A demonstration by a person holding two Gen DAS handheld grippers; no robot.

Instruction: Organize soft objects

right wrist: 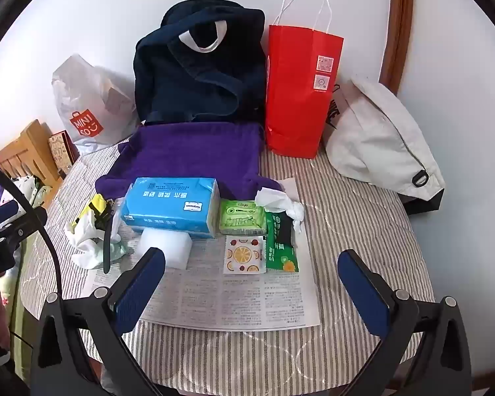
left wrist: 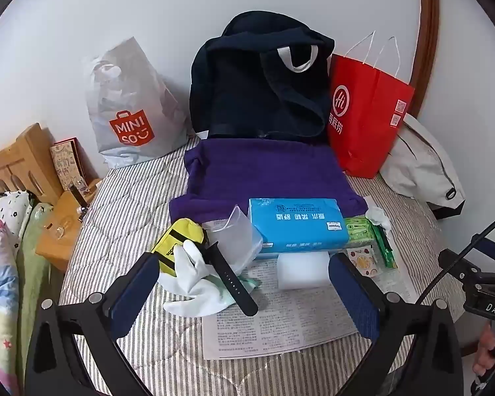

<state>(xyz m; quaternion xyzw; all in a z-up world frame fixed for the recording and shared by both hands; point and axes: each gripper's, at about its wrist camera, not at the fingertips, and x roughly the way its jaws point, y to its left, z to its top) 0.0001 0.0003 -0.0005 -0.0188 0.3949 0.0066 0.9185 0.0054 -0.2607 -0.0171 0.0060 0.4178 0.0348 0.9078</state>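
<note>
Item 1: left gripper (left wrist: 244, 292), jaws spread wide, holding nothing.
Item 2: right gripper (right wrist: 250, 285), likewise wide and bare.
Item 3: white foam block (left wrist: 302, 269), on printed paper sheet (right wrist: 234, 297), just ahead; likely first pick, best squeezed gently at mid-body.
Item 4: blue tissue pack (right wrist: 171, 208), touching the block behind.
Item 5: black watch strap (left wrist: 232, 279) across white cloth (left wrist: 188, 280), crowding the left approach.
Item 6: purple folded towel (right wrist: 194, 151); dark navy bag (right wrist: 198, 66) beyond.

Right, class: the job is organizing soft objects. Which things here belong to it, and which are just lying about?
Belong: folded purple towel, blue tissue pack, white foam block, crumpled white cloth.
Lying about: red paper bag, printed paper sheet, black watch strap.
</note>
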